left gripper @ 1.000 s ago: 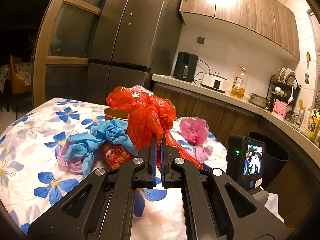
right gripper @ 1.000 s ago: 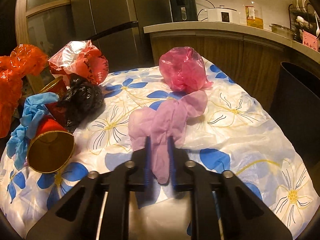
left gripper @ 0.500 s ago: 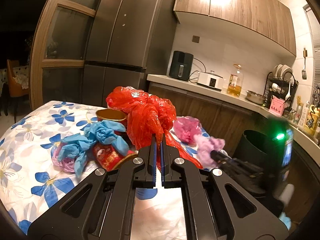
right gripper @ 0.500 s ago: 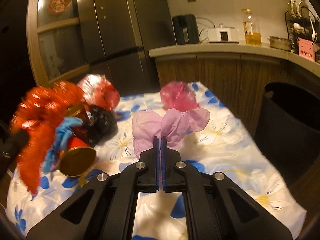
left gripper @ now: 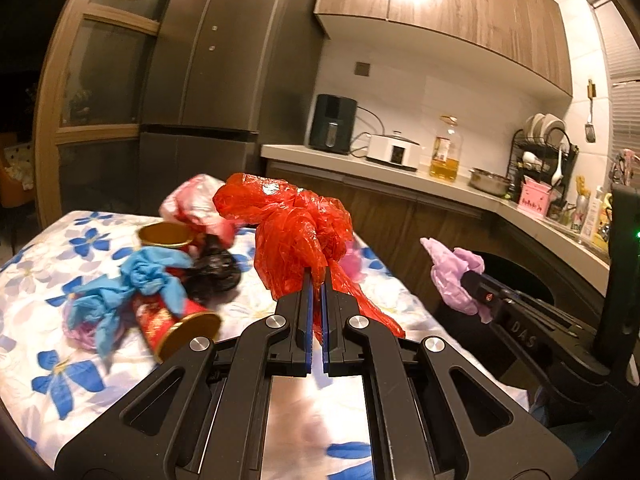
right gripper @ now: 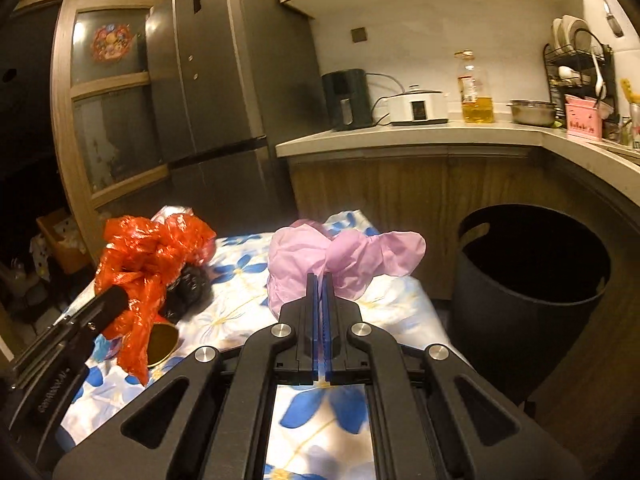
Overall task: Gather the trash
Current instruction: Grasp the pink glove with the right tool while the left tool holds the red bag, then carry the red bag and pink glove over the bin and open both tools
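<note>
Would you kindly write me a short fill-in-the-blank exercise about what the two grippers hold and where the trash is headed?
1. The left gripper is shut on a crumpled plastic bag whose colour is ____.
2. The right gripper is shut on a glove whose colour is ____.
3. The black bin beside the table stands below the kitchen ____.
4. On the floral tablecloth, the blue glove lies over a red and gold ____.

Missing words: red; purple; counter; cup
</note>
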### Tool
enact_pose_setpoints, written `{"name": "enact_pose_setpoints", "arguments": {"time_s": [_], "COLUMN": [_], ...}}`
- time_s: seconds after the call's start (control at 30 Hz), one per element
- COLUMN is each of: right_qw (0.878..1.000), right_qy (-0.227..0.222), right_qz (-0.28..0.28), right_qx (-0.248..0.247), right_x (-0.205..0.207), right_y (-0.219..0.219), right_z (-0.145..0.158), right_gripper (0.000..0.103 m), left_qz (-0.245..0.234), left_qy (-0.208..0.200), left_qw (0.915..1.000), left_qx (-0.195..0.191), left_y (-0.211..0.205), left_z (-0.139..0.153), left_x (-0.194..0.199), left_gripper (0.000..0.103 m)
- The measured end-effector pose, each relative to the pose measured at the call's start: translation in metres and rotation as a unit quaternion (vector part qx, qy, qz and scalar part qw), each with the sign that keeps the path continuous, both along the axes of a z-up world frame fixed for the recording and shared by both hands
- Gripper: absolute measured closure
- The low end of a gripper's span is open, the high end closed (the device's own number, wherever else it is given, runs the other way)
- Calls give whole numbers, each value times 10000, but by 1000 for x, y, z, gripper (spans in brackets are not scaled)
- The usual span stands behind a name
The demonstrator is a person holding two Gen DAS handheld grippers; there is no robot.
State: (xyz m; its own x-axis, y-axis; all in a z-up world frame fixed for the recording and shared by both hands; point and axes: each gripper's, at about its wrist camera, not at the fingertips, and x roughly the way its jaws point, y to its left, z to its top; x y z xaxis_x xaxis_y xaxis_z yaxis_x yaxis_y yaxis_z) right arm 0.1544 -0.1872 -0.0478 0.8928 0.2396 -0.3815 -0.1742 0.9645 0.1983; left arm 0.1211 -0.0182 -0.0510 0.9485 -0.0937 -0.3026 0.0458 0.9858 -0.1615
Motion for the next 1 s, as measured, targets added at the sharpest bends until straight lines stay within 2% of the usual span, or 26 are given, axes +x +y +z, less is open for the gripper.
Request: {"name": "enact_pose_setpoints", "arguments": {"time_s": [0.43, 1.0], "right_qw": [9957, 9857], "right_qy": [-326, -476], "right_qz": [-860, -1604], "right_qx": [-124, -220], "right_x": [0, 21], "right_y": [-69, -149], "right_z": [17, 26], "right_gripper": [100, 100], "left_qz": [-791, -1851], "left_qy": [-148, -462], "left_qw": [9966, 9810], "left_qx": [175, 346], "left_y": [-70, -183], "left_z": [19, 33], "left_x": [32, 82], "left_gripper": [101, 101]}}
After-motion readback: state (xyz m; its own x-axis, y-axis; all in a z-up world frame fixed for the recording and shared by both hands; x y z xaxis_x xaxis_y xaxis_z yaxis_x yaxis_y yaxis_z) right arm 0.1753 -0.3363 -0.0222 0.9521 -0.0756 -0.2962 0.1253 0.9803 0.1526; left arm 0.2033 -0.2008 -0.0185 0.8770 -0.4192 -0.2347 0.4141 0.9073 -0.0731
